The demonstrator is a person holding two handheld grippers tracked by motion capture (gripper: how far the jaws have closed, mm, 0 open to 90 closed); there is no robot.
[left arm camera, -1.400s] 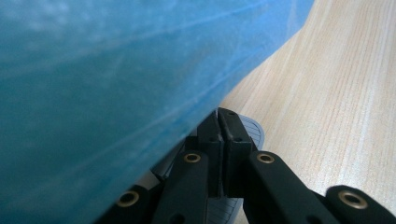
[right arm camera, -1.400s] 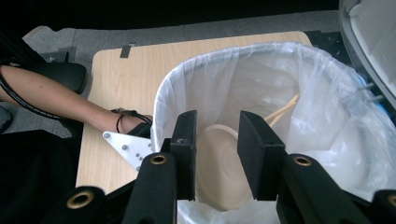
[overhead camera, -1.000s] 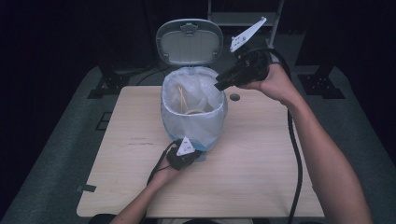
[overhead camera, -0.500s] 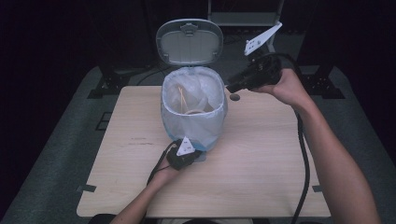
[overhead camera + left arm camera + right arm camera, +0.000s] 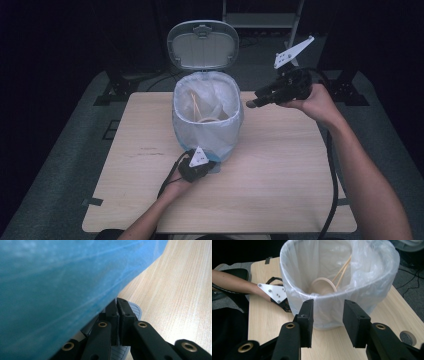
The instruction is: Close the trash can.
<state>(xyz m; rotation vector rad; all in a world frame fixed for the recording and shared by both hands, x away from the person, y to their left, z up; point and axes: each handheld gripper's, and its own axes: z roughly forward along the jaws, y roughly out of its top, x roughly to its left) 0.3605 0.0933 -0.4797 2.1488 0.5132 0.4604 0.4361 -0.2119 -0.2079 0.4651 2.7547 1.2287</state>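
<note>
A small bin (image 5: 207, 130) lined with a clear plastic bag stands mid-table, its grey lid (image 5: 202, 45) standing open. Inside lie a tan paper cup (image 5: 322, 286) and wooden sticks (image 5: 342, 270). My left gripper (image 5: 117, 305) is shut, its tips resting on the grey ribbed pedal (image 5: 136, 310) at the bin's base; from above it (image 5: 212, 167) sits against the bin's near side. My right gripper (image 5: 252, 100) hovers right of the bin, pointing at it. Its jaws (image 5: 328, 312) have just been opening, and nothing is between them.
The bin rests on a light wooden table (image 5: 280, 165) with a round hole (image 5: 407, 337) near its right edge. A black cable (image 5: 332, 190) trails along the right forearm. Dark stands and cables surround the table behind the lid.
My right gripper has drawn away from the bin's rim to the right and sunk a little. The left gripper and the open lid have stayed put.
</note>
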